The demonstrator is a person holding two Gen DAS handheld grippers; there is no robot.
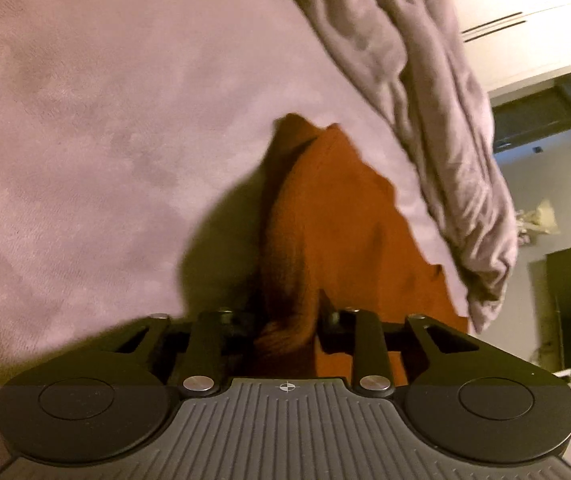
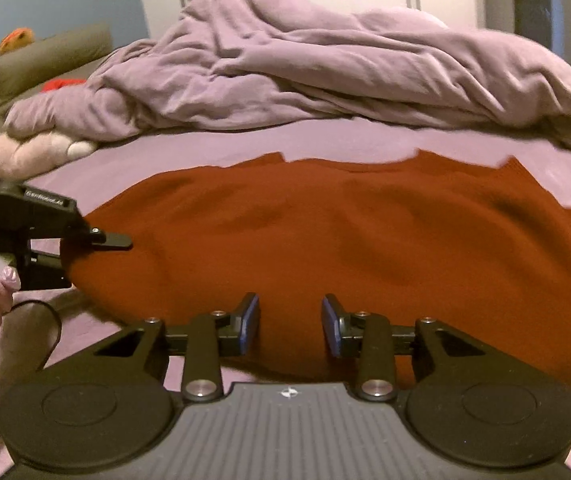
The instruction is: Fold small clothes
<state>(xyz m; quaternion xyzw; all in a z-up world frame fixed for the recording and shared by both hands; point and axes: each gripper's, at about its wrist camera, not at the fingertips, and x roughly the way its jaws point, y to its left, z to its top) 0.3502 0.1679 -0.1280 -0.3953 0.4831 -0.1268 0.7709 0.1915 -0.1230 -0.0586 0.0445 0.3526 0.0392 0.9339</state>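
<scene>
Just ahead of the right gripper (image 2: 291,322), whose blue pads stand apart over nothing, the rust garment (image 2: 325,236) lies flat on the lilac sheet (image 2: 325,136), long axis left to right. At its left edge the left gripper (image 1: 287,320) pinches a bunched fold; beyond lies the rumpled duvet (image 2: 305,60).
</scene>
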